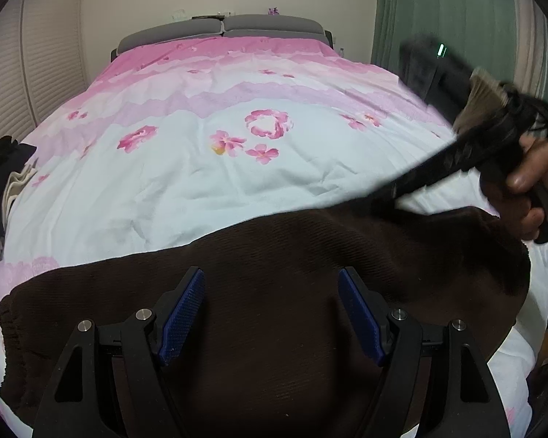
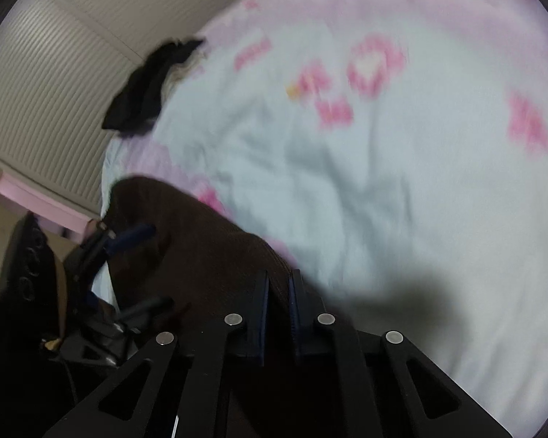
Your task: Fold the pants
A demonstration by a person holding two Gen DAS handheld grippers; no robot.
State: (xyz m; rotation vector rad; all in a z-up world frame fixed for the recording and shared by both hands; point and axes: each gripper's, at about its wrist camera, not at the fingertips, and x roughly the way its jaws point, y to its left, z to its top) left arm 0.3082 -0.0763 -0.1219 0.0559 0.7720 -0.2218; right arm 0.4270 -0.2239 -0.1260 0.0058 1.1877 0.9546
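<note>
Left tool [image 1: 272, 314] agape over brown pants [image 1: 274, 255] lengthwise left-to-right; right tool [image 2: 277, 303] pinching their edge.

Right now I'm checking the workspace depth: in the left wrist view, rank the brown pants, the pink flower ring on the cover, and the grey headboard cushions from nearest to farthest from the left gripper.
1. Brown pants: directly under the left gripper.
2. Pink flower ring: mid-bed, straight ahead.
3. Grey headboard cushions: far end of the bed, against the wall.

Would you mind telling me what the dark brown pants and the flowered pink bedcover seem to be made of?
Dark brown pants: likely ribbed knit or corduroy-like cloth, matte, with fine parallel ridges. Flowered pink bedcover: probably woven cotton, matte, with soft creases and a printed pattern.
</note>
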